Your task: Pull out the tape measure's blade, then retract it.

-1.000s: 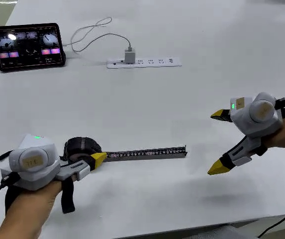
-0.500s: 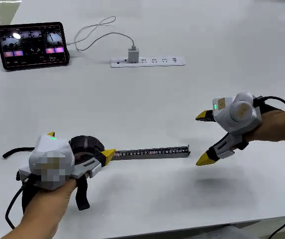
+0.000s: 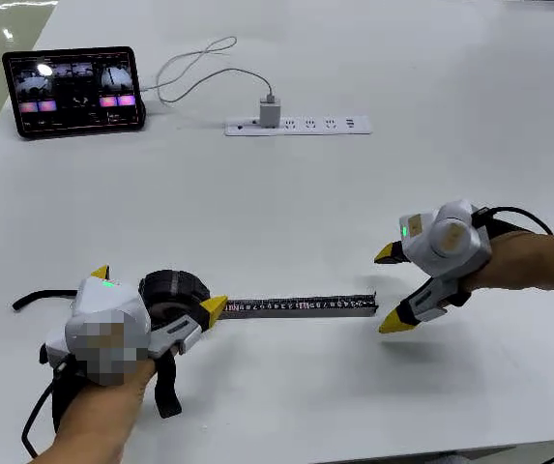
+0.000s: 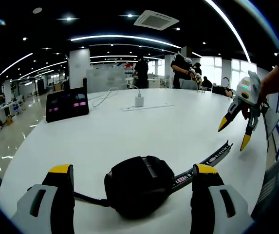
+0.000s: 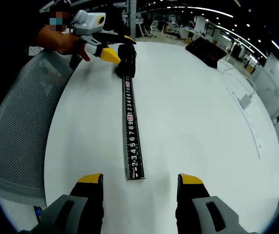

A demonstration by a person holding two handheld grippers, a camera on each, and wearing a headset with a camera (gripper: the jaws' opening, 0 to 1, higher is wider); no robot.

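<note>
Your left gripper [image 3: 158,289], at the lower left of the head view, has its jaws spread to either side of the black tape measure case [image 4: 139,187], with a gap visible on each side. The blade [image 3: 296,306] lies flat on the white table [image 3: 286,213], extended to the right. Your right gripper [image 3: 389,290], at centre right, is spread wide and holds nothing. The blade's end sits between its jaw tips, untouched.

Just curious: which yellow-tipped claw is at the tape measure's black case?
The left gripper: its jaws flank the case. The right gripper is open, at the far end of the blade.
</note>
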